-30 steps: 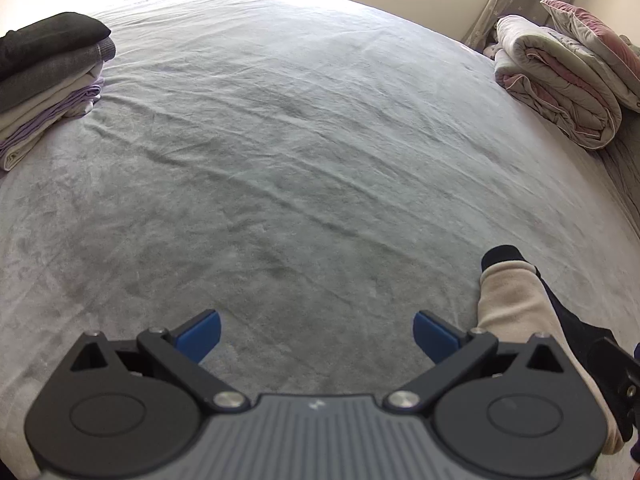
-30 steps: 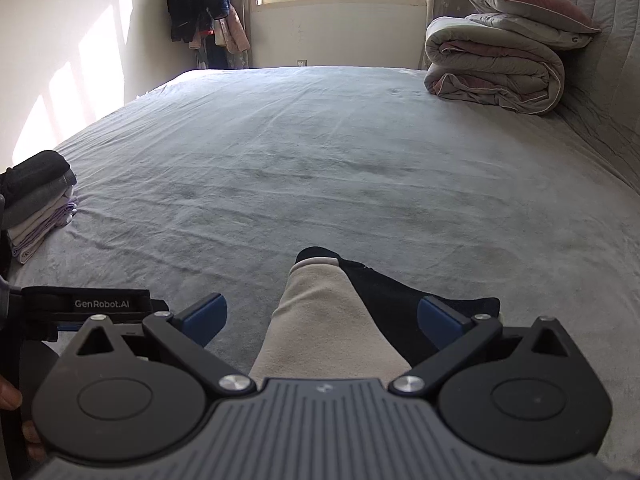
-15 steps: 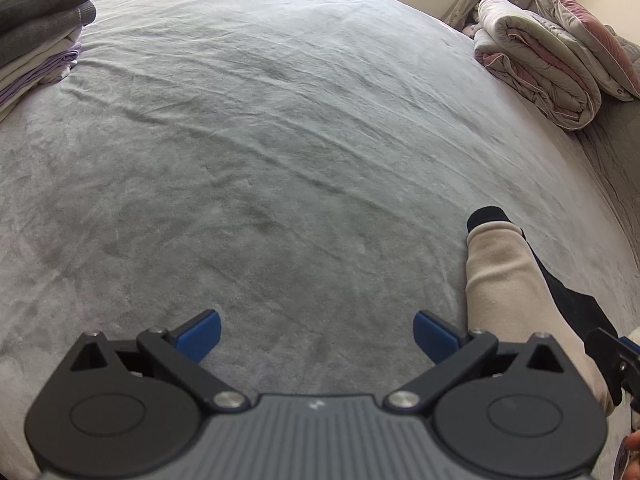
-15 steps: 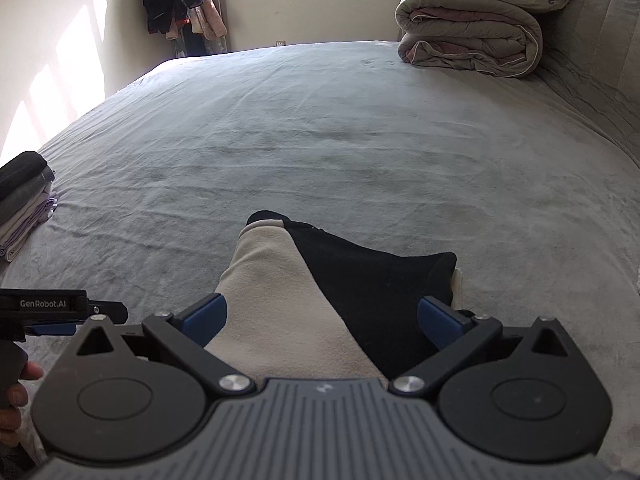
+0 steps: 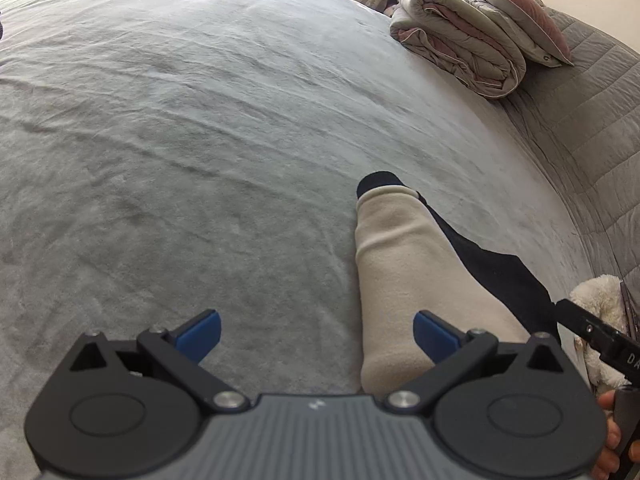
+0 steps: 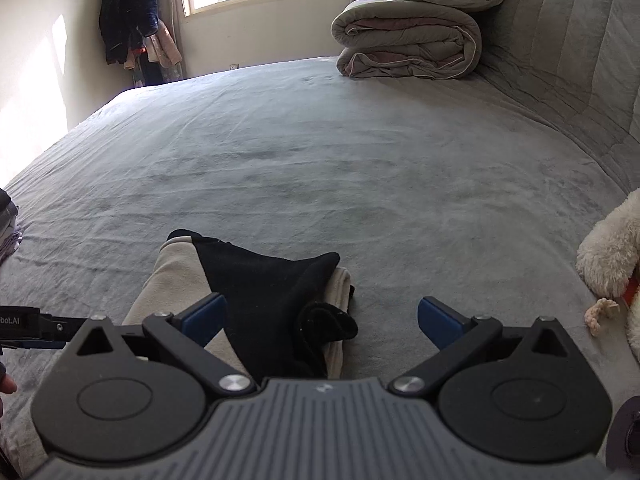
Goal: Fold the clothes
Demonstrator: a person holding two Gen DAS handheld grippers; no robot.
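Both views shifted right | left gripper (image 5: 316, 330), right gripper (image 6: 322, 318) spread wide, empty | garment (image 6: 256, 292) flat | label "bot.AI"

My left gripper (image 5: 316, 330) hovers wide open over the bed (image 5: 200, 140).
A beige-and-black garment (image 5: 400, 272) lies beside its right finger.

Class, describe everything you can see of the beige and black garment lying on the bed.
The beige and black garment looks like soft fleece. It lies flat, partly folded, on the grey bed cover, a long beige panel beside a black one, with a dark cuff at its far end and a bunched black piece on top. Both grippers hover open; neither grips it.
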